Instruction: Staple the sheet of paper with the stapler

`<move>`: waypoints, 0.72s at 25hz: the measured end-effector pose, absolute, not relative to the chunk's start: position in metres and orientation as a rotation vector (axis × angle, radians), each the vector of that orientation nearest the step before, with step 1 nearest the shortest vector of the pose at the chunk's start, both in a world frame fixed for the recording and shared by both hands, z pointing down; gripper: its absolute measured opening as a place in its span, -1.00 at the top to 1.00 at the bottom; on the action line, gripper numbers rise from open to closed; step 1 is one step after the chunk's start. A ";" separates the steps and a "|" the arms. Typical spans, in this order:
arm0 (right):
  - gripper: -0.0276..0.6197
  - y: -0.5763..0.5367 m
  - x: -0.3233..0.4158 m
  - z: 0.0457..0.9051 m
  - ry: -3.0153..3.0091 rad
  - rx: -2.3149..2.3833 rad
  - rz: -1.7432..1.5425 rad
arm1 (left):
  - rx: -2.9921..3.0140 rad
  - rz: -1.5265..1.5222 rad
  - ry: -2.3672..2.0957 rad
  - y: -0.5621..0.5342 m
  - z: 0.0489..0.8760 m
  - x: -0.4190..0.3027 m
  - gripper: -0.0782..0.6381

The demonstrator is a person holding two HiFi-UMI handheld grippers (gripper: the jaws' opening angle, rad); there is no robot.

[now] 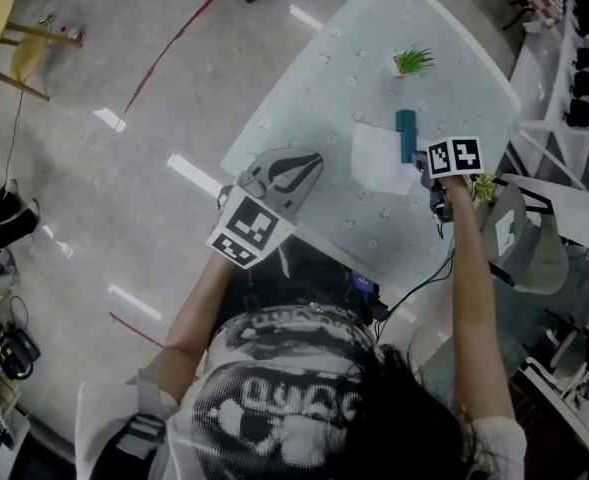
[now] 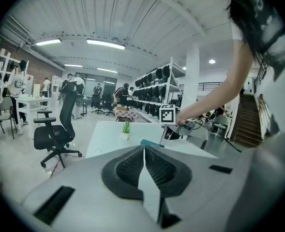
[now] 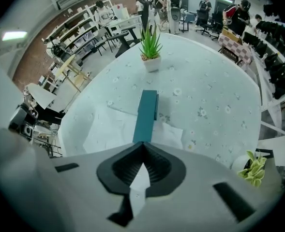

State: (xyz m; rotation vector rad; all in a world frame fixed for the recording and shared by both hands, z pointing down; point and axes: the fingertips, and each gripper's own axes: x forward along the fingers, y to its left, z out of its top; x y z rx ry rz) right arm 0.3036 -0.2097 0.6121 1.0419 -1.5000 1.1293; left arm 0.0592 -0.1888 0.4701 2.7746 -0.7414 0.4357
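Observation:
A white sheet of paper (image 1: 377, 158) lies on the pale flower-print table (image 1: 314, 78), with a teal stapler (image 1: 406, 135) lying along its right edge. My right gripper (image 1: 423, 164) points steeply down at the stapler's near end. In the right gripper view its jaws (image 3: 143, 143) are shut with nothing between them, their tips right at the end of the stapler (image 3: 146, 114), which lies across the paper (image 3: 108, 129). Whether they touch it I cannot tell. My left gripper (image 1: 316, 158) hovers shut and empty by the table's left edge, left of the paper; its jaws (image 2: 144, 149) meet.
A small potted plant (image 1: 412, 62) stands at the table's far side, beyond the stapler. A second green plant (image 1: 486, 186) sits at the table's right edge by my right hand. An office chair (image 2: 57, 132) stands on the floor to the left, and shelves run along the right.

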 end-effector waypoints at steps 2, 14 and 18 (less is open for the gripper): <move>0.90 -0.210 0.303 0.615 -1.479 1.010 1.135 | 2.785 0.438 -0.717 -0.187 0.471 0.065 0.76; 0.91 -0.208 0.304 0.614 -1.487 1.123 1.087 | 2.863 0.427 -0.622 -0.182 0.450 0.075 0.76; 0.91 -0.205 0.305 0.606 -1.537 1.222 1.083 | 2.898 0.438 -0.553 -0.171 0.440 0.077 0.76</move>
